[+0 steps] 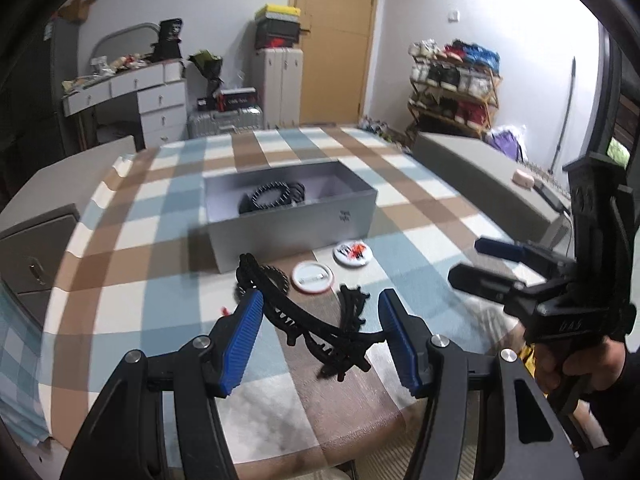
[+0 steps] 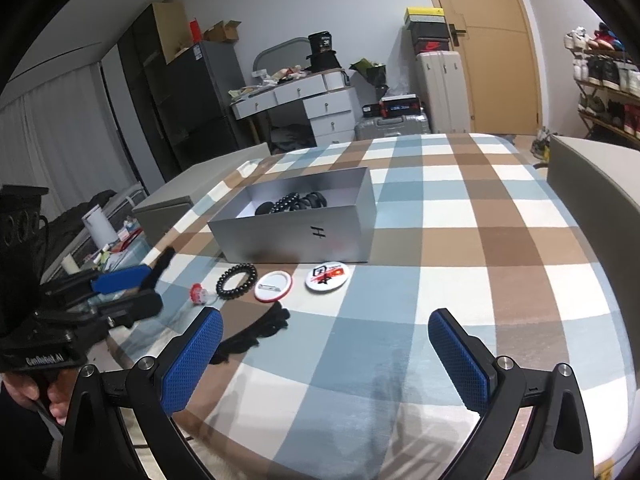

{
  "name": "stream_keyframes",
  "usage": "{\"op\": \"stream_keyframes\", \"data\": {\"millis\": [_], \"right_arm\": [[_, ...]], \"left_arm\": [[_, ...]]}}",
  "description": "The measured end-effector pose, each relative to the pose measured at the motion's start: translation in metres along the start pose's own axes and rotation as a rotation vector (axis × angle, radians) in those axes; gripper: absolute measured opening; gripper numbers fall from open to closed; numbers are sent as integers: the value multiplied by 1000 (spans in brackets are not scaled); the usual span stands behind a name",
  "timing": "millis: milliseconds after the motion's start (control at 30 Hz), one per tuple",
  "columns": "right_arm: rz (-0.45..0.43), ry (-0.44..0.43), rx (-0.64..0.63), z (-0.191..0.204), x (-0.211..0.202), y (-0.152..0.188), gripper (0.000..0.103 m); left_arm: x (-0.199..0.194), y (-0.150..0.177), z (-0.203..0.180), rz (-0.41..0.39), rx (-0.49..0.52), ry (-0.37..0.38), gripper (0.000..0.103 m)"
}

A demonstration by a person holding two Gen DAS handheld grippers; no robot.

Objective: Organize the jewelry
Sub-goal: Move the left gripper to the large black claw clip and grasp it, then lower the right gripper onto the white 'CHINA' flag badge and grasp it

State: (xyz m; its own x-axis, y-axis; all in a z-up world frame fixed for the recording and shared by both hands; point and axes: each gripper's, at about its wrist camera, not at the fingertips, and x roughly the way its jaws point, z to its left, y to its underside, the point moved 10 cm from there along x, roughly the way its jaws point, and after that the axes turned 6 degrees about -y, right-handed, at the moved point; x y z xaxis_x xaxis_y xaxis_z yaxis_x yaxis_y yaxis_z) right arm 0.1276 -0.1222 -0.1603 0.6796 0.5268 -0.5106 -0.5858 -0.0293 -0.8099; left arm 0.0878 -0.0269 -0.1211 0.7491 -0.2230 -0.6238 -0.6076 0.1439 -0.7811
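In the left wrist view my left gripper (image 1: 320, 304) is shut on a black toothed headband (image 1: 320, 334), which arcs from one blue pad to the other, lifted off the cloth. One end of the headband sticks out past the left finger. The right wrist view shows that gripper (image 2: 140, 290) at the left. My right gripper (image 2: 326, 316) stands open over the checked tablecloth with nothing between its pads; it also shows as the right gripper (image 1: 484, 264) in the left wrist view. The open grey box (image 1: 292, 224) (image 2: 296, 240) holds black bead bracelets and hair ties.
In front of the box lie a black bead bracelet (image 2: 236, 276), a red-rimmed white badge (image 2: 274, 286), a printed badge (image 2: 326, 276), a small red-and-white piece (image 2: 197, 293) and a black frilly piece (image 2: 256, 330). Grey chair backs flank the table.
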Motion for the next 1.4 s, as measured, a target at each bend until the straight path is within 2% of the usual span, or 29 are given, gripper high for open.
{"op": "stream_keyframes", "data": {"millis": [333, 533, 800, 1167, 1233, 1400], "right_arm": [[30, -34, -23, 15, 15, -12, 103], [79, -10, -6, 5, 42, -26, 103], [161, 34, -27, -5, 76, -22, 102], [226, 102, -76, -13, 107, -14, 85], [245, 111, -90, -13, 111, -11, 74], [283, 139, -114, -12, 117, -6, 62]], "left_arm": [[-18, -7, 43, -67, -108, -88, 55], [-25, 0, 67, -84, -146, -126, 55], [-25, 7, 85, -90, -178, -141, 55], [-19, 18, 99, -65, -210, -136, 55], [-17, 19, 100, -59, -213, -135, 55], [-18, 20, 100, -57, -216, -129, 55]]}}
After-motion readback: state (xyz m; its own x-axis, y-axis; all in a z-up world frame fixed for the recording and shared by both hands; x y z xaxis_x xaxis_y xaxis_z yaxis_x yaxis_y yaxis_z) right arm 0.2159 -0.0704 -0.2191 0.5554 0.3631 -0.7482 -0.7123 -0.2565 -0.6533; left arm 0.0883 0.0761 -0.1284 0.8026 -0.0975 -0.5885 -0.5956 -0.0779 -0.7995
